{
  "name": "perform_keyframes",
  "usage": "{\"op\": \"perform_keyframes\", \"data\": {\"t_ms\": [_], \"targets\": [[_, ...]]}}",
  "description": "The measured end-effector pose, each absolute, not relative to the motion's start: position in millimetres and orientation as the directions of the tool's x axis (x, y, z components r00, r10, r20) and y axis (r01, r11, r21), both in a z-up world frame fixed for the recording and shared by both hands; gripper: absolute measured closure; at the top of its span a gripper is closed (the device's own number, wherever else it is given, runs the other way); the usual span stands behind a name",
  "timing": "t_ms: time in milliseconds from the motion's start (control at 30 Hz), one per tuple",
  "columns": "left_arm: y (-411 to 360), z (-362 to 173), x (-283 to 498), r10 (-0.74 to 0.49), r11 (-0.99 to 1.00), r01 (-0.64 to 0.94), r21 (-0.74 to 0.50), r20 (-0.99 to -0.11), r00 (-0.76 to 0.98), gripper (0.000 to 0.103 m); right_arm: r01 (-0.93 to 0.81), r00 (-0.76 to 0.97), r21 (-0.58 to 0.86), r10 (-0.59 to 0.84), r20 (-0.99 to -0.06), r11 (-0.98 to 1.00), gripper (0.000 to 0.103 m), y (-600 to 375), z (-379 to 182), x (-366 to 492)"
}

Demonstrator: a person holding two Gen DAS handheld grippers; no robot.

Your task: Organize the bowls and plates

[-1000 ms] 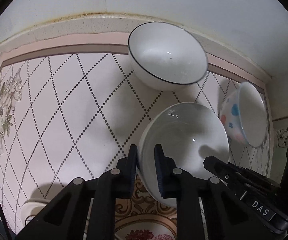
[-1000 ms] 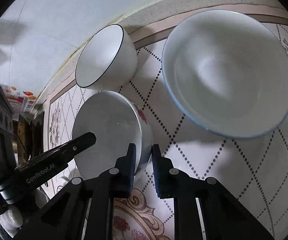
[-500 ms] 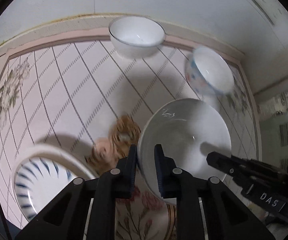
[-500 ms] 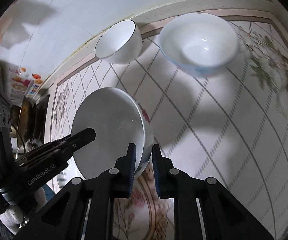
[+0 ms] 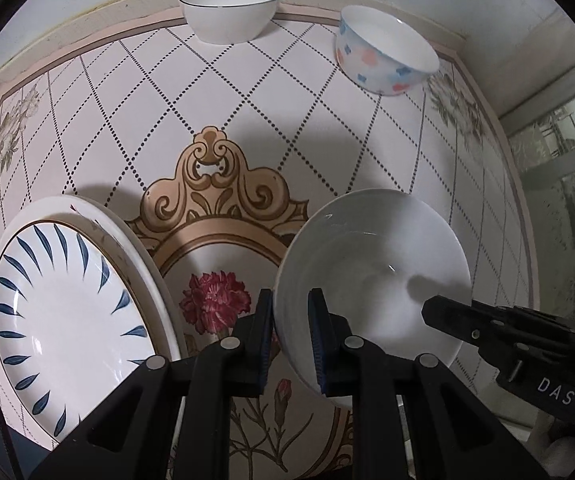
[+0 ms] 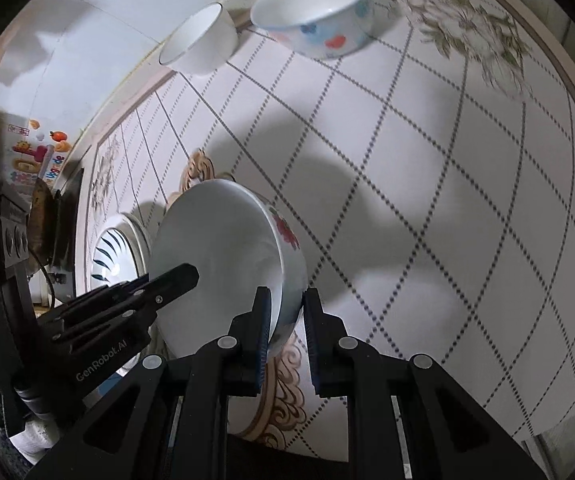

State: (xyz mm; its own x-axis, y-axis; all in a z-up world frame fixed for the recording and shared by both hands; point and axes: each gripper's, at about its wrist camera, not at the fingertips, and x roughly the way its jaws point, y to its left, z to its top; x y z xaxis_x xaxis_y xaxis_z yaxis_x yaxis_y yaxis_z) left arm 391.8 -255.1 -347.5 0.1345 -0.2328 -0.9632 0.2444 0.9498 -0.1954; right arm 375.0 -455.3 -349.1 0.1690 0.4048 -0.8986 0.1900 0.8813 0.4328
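Both grippers hold one white bowl with a red flower on its outside, lifted above the table. My left gripper is shut on the bowl's left rim. My right gripper is shut on the bowl's right rim. A white bowl with a dark rim line stands at the far edge. A bowl with blue and pink spots stands to its right. A stack of plates, the top one with blue leaf strokes, lies at the near left.
The table is covered with a pink diamond-patterned cloth with a floral medallion in the middle. A white wall runs along its far edge. A colourful box and dark objects stand beyond the left side. A patterned surface lies to the right.
Both grippers have drawn back towards the near side with the bowl and risen. The two far bowls look smaller, and the plate stack and the medallion have come into view.
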Motion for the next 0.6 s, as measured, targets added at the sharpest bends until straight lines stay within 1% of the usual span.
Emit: {"op": "perform_keyframes", "data": {"t_ms": [267,600], "targets": [[-258.9,-365.2,386.8,-0.194,0.953,0.258,-0.160,-0.975,0.112,0.088,0.186,0.148,0.421,0.399,-0.905,0.888,0.084,-453.5,-355.7,371.9],[-265.9,-369.7,385.1,-0.172,0.952,0.274,-0.139,-0.980,0.098,0.088,0.181,0.100,0.431,0.419,-0.902,0.884,0.084,-456.0,-363.4,373.1]]}}
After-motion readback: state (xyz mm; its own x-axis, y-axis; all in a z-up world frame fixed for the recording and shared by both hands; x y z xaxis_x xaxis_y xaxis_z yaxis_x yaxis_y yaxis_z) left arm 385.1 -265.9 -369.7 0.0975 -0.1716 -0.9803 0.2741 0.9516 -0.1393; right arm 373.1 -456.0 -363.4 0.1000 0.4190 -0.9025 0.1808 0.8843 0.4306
